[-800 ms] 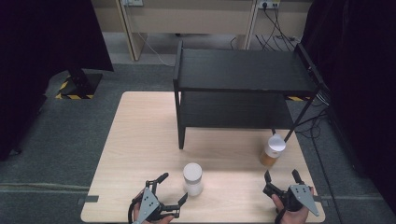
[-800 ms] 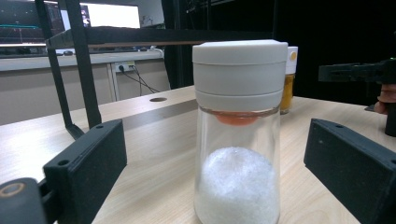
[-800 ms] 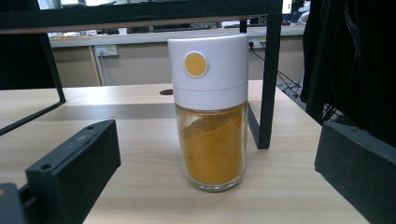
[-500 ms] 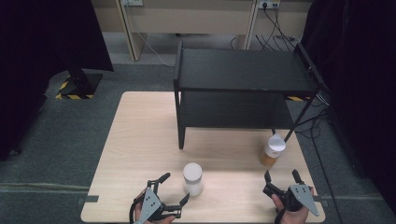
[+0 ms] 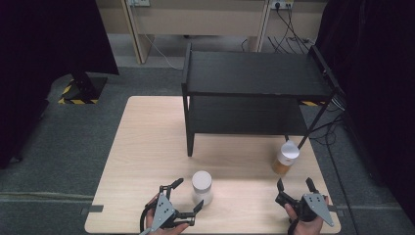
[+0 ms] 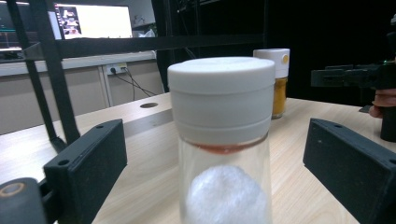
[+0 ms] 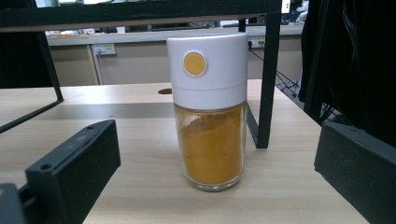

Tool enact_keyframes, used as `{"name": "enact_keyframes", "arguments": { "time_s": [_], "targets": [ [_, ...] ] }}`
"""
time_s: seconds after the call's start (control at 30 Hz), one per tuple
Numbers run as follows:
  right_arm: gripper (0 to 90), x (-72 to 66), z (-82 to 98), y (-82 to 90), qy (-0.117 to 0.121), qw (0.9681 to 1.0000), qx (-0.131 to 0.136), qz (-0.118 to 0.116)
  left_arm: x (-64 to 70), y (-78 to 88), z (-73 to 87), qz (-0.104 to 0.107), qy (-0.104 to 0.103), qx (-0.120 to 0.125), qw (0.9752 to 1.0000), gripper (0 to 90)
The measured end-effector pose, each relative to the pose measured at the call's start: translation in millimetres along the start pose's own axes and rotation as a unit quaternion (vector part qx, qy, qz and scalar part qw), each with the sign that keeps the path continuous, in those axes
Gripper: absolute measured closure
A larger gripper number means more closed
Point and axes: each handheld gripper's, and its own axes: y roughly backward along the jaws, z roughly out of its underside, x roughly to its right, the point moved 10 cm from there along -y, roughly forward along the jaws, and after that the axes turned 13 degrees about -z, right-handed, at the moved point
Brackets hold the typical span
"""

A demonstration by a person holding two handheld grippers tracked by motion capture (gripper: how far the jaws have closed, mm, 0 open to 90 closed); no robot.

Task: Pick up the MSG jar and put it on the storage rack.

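Observation:
A glass jar with a white lid and white contents (image 5: 202, 186) stands near the table's front edge. My left gripper (image 5: 188, 196) is open, its jaws to either side of the jar without touching; the jar (image 6: 222, 140) looms close between them in the left gripper view. A second jar (image 5: 286, 157) with a white cap and yellow powder stands at the right, near the shelf's leg. My right gripper (image 5: 295, 185) is open just in front of it; in the right gripper view the yellow jar (image 7: 209, 112) stands upright a short way beyond the jaws.
A black two-level shelf (image 5: 254, 78) stands on the far half of the light wooden table (image 5: 147, 142); its right front leg (image 7: 265, 79) rises just behind the yellow jar. Grey carpet surrounds the table, with cables at the right.

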Motion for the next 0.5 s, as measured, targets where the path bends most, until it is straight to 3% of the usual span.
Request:
{"name": "enact_keyframes", "arguments": {
  "time_s": [0.2, 0.5],
  "targets": [
    [0.6, -0.1, 0.2, 0.2, 0.0, 1.0, 0.001, 0.001, 6.4, -14.3, -3.7, 0.012, 0.003, -0.006, 0.9999, 7.1],
    [0.7, -0.1, 0.2, 0.2, 0.001, 1.0, 0.001, -0.001, 11.2, -23.3, -3.2, 0.005, 0.013, -0.008, 0.9999, 12.0]
  ]
}}
